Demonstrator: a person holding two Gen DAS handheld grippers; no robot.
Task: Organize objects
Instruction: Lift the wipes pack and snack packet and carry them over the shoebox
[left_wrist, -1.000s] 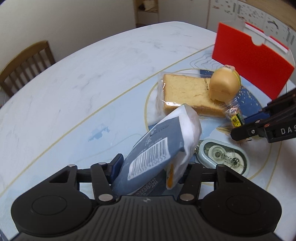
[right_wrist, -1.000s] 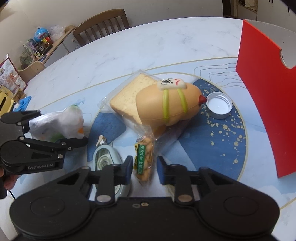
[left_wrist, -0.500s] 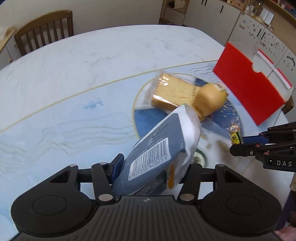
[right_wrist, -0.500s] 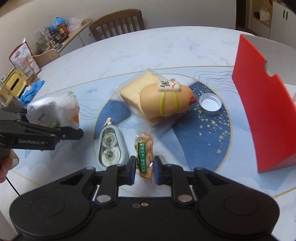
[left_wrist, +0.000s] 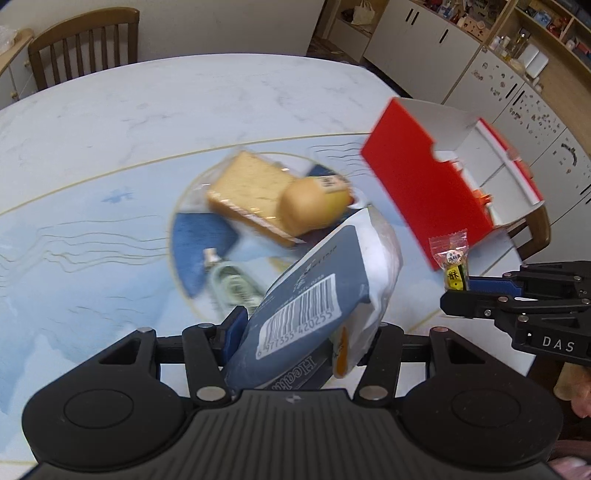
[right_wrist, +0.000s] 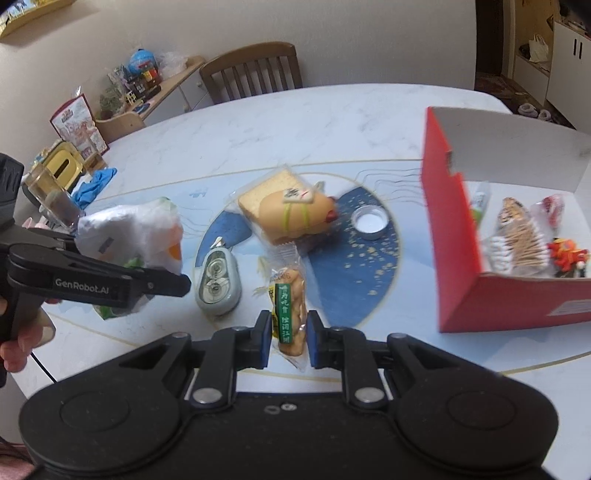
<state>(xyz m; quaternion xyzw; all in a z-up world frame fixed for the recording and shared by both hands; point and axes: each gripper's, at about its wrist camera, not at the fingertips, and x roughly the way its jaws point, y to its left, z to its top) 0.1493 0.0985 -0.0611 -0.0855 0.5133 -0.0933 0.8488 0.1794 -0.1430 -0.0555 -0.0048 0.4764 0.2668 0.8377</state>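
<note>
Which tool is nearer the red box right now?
Right. The right tool, shut on a snack packet, sits just beside the red box. The left tool, holding a tissue pack, is farther off, across the table's blue circle.

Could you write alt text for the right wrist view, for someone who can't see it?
The right gripper holds a small snack packet above a pale table. On the right stands an open red box with items inside; on the left, the left gripper holds a white bag.

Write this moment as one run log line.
left gripper: holds tissue pack | right gripper: holds snack packet | red box: open
</note>
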